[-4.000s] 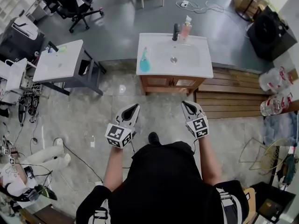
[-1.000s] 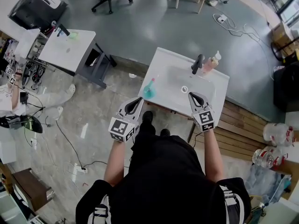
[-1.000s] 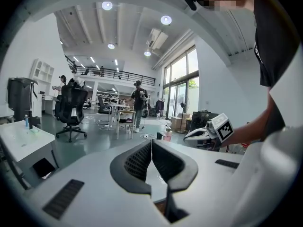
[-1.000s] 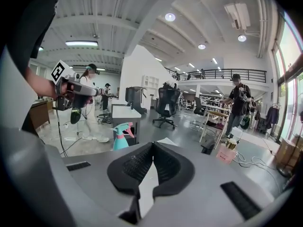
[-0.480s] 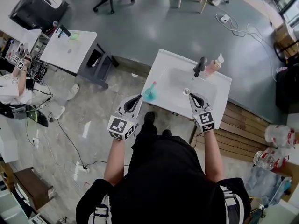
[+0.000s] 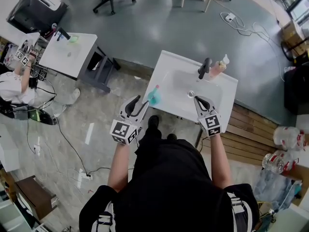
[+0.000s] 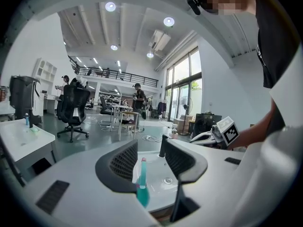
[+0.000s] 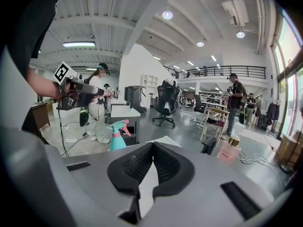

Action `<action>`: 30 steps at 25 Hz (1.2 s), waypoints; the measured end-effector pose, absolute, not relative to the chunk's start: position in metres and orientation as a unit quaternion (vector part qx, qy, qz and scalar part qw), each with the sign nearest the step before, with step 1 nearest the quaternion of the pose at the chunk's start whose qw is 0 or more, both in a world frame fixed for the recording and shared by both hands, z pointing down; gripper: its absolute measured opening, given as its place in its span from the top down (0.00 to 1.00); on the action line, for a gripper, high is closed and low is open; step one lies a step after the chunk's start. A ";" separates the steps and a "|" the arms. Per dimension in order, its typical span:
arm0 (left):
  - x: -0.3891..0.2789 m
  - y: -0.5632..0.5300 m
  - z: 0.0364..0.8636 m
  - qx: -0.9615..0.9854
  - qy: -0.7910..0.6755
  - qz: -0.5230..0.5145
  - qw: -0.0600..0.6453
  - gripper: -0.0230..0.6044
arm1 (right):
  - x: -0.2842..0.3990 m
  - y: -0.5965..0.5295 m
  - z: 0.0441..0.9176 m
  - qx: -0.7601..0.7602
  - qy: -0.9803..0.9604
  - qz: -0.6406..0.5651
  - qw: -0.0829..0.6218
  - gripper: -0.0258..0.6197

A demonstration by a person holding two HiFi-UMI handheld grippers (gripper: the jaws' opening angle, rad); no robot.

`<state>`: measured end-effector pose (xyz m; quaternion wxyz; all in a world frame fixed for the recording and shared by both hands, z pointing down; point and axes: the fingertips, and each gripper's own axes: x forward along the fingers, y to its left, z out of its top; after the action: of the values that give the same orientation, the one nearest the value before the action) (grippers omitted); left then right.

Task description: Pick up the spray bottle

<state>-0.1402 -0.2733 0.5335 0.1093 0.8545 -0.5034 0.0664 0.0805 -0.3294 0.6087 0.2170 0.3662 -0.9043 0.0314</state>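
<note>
The teal spray bottle (image 6: 153, 96) with a pink trigger stands at the front left corner of the white sink vanity (image 6: 227, 88). My left gripper (image 6: 138, 103) hovers just short of it, its jaws opening. In the left gripper view the bottle (image 7: 142, 193) shows in the gap of the left gripper (image 7: 150, 162), a little beyond the pads and untouched. My right gripper (image 6: 197, 99) is shut and empty over the vanity's front edge. From the right gripper (image 8: 152, 150) the bottle (image 8: 118, 136) shows to the left.
A black faucet (image 6: 204, 67) and a pink soap bottle (image 6: 219, 65) stand behind the basin. A white side table (image 6: 67, 52) is to the left, with a person (image 6: 14, 95) beyond it. A wooden platform (image 6: 251, 129) and water jugs (image 6: 285, 139) lie to the right.
The person has walked up to the vanity. The left gripper's jaws, shut before, now stand apart, and that gripper has edged toward the spray bottle. The right gripper has stayed put.
</note>
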 end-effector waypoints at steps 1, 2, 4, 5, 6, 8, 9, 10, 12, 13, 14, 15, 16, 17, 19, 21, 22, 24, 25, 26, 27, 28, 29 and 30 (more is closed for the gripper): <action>-0.139 -0.274 0.536 0.855 -0.503 0.069 0.110 0.62 | 0.081 -0.329 0.609 0.366 -0.904 0.033 0.218 0.94; -0.139 -0.276 0.539 0.854 -0.503 0.070 0.111 0.57 | 0.081 -0.329 0.610 0.367 -0.904 0.034 0.219 0.94; -0.139 -0.279 0.543 0.853 -0.504 0.068 0.114 0.53 | 0.081 -0.329 0.611 0.368 -0.903 0.036 0.221 0.94; -0.139 -0.280 0.544 0.853 -0.505 0.067 0.115 0.51 | 0.082 -0.330 0.611 0.368 -0.902 0.036 0.222 0.93; -0.139 -0.281 0.545 0.853 -0.504 0.067 0.115 0.50 | 0.082 -0.330 0.612 0.369 -0.901 0.036 0.223 0.94; -0.140 -0.283 0.547 0.853 -0.505 0.066 0.116 0.49 | 0.083 -0.330 0.613 0.371 -0.900 0.036 0.225 0.94; -0.141 -0.284 0.547 0.852 -0.507 0.064 0.114 0.48 | 0.083 -0.330 0.613 0.372 -0.900 0.036 0.225 0.94; -0.144 -0.285 0.547 0.849 -0.513 0.060 0.112 0.48 | 0.083 -0.330 0.614 0.372 -0.900 0.037 0.225 0.94; -0.149 -0.287 0.551 0.843 -0.525 0.055 0.105 0.46 | 0.081 -0.329 0.614 0.373 -0.899 0.038 0.225 0.94; -0.150 -0.288 0.555 0.841 -0.528 0.058 0.103 0.45 | 0.080 -0.329 0.614 0.374 -0.899 0.038 0.226 0.94; -0.149 -0.288 0.561 0.840 -0.529 0.064 0.103 0.45 | 0.080 -0.328 0.614 0.374 -0.899 0.037 0.226 0.93; -0.147 -0.288 0.568 0.840 -0.528 0.071 0.104 0.45 | 0.080 -0.327 0.614 0.374 -0.898 0.036 0.227 0.94; -0.145 -0.288 0.575 0.839 -0.528 0.077 0.106 0.45 | 0.080 -0.327 0.614 0.375 -0.898 0.035 0.228 0.94; -0.144 -0.288 0.581 0.838 -0.529 0.082 0.108 0.45 | 0.080 -0.326 0.614 0.376 -0.897 0.036 0.229 0.93; -0.143 -0.290 0.591 0.835 -0.532 0.090 0.109 0.45 | 0.081 -0.325 0.612 0.379 -0.895 0.035 0.231 0.94; -0.143 -0.294 0.601 0.834 -0.533 0.101 0.106 0.45 | 0.082 -0.324 0.611 0.385 -0.892 0.035 0.233 0.94; -0.142 -0.296 0.607 0.834 -0.531 0.109 0.104 0.45 | 0.083 -0.323 0.610 0.388 -0.891 0.036 0.234 0.93; -0.140 -0.301 0.621 0.833 -0.528 0.129 0.099 0.45 | 0.087 -0.322 0.610 0.395 -0.887 0.038 0.237 0.94; -0.139 -0.303 0.628 0.833 -0.527 0.136 0.099 0.45 | 0.090 -0.321 0.611 0.398 -0.885 0.040 0.239 0.93; -0.138 -0.306 0.633 0.833 -0.526 0.140 0.101 0.45 | 0.093 -0.320 0.611 0.402 -0.882 0.041 0.241 0.94; -0.136 -0.310 0.636 0.833 -0.525 0.141 0.104 0.45 | 0.095 -0.320 0.610 0.406 -0.880 0.042 0.243 0.94; -0.135 -0.313 0.641 0.834 -0.522 0.141 0.108 0.45 | 0.098 -0.320 0.610 0.411 -0.877 0.042 0.244 0.94; -0.133 -0.316 0.646 0.836 -0.518 0.142 0.111 0.45 | 0.101 -0.321 0.609 0.417 -0.874 0.041 0.245 0.93; -0.131 -0.319 0.652 0.838 -0.514 0.144 0.114 0.45 | 0.103 -0.322 0.608 0.422 -0.872 0.042 0.245 0.94</action>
<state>-0.1309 -0.3188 0.6522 0.1139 0.8381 -0.5136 0.1443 0.1031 -0.3215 0.6081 0.2455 0.4215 -0.8720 0.0416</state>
